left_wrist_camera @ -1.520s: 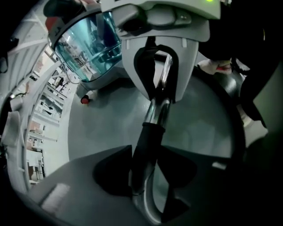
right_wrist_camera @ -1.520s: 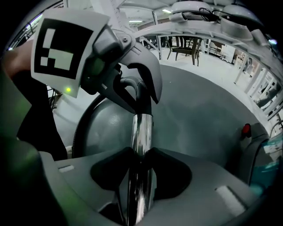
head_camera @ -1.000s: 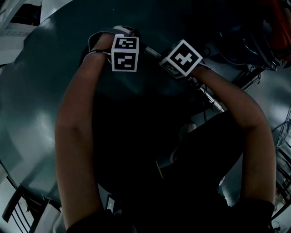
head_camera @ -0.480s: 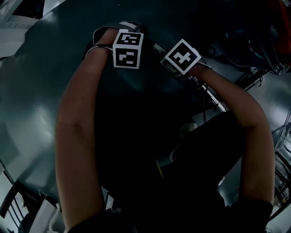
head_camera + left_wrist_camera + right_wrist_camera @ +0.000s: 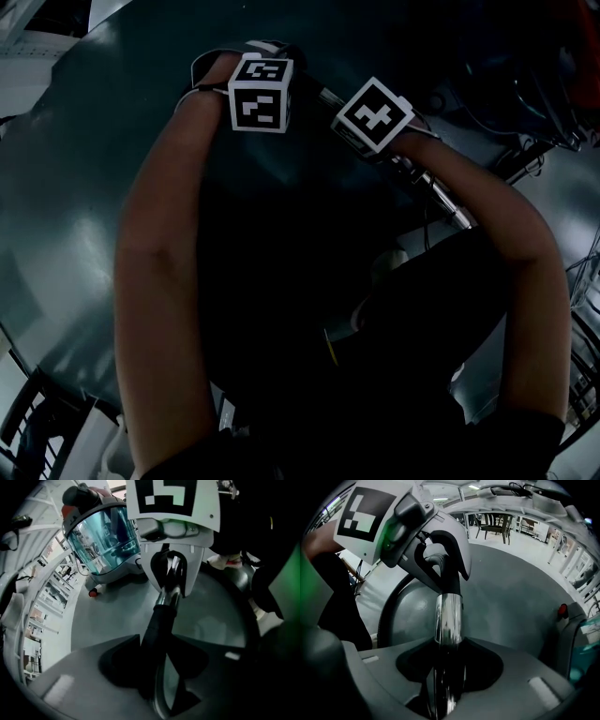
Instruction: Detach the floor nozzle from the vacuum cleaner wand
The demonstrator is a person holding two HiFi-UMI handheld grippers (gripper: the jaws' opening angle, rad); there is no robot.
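Left tool (image 5: 157,663) is clamped on the black neck (image 5: 158,623). Right tool (image 5: 447,667) is clamped on the chrome wand (image 5: 448,616), just beside it on the same tube. Versus a second ago, the left cube (image 5: 258,94) sits a bit higher in head view and is slightly turned. The right cube (image 5: 375,114) is about the same. Both grips are unchanged, and neck and wand are still joined.

Head view is very dark, with both sets of jaws hidden under the cubes and hands. The nozzle can't be made out; there is only a pale-edged shape (image 5: 258,49) just past the left hand.

The hose (image 5: 386,616) curves over the floor (image 5: 75,187) behind the wand. Farther off stands the vacuum (image 5: 105,536) with its teal bin, cut off at the right gripper view's edge.
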